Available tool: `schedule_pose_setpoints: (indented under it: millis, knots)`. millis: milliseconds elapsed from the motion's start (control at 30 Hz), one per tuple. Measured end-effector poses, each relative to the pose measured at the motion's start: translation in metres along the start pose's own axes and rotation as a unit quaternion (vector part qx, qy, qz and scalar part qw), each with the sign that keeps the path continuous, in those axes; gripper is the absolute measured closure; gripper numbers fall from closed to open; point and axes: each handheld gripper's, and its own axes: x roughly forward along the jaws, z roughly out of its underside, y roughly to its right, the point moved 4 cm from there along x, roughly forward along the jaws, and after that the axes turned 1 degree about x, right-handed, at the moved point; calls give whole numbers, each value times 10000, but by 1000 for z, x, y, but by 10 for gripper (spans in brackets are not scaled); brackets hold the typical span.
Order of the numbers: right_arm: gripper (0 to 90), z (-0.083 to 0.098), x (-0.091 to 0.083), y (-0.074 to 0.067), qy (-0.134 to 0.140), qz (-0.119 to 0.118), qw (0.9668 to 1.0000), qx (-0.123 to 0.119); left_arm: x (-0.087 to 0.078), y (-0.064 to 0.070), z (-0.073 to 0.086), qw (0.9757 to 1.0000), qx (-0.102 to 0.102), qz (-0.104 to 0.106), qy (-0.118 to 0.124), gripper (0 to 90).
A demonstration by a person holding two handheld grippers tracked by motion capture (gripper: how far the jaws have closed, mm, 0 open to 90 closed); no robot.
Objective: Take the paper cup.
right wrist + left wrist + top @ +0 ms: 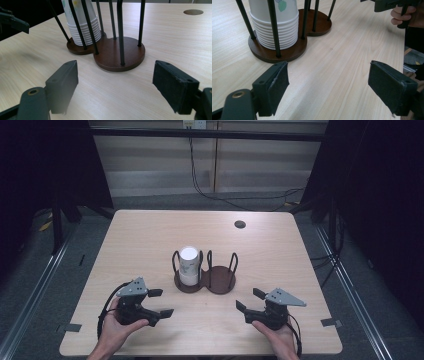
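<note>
A dark wooden cup holder [220,282] with two round bases and black wire posts stands mid-table. Its left bay holds a stack of white paper cups [189,265]; the right bay [120,55] has nothing in it. My left gripper [161,302] sits near the front left, open, jaws aimed at the holder with nothing between them. The left gripper view has those jaws [328,85] wide apart in front of the cups [277,27]. My right gripper [249,300] is at the front right, also open and holding nothing. Its jaws [115,85] face the holder's right base.
A dark round hole [240,224] sits in the table near the far edge. Cables [225,195] trail on the floor behind the table. Bare wood lies between the grippers and the holder. The table's front edge is just behind both hands.
</note>
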Motion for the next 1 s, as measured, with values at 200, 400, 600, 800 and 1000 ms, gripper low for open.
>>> schedule_pose_setpoints:
  millis: [200,400,600,800,1000]
  knots:
    - [208,0,0,-1,-133,-64,9999,-34,0,0,-3,10000,35,-42,-58,192]
    - [214,-2,-2,-2,-163,-106,9998,-23,-3,0,-8,10000,5,-49,-38,206]
    - [219,-3,-7,-5,-178,-201,9996,-12,-8,-2,-16,10000,8,-52,25,217]
    - [221,-3,-7,-8,-242,-255,9994,-45,-11,-3,-24,10000,54,-1,62,229]
    - [222,-2,-7,-8,-319,-297,9990,-25,-8,-3,-36,9999,145,22,20,235]
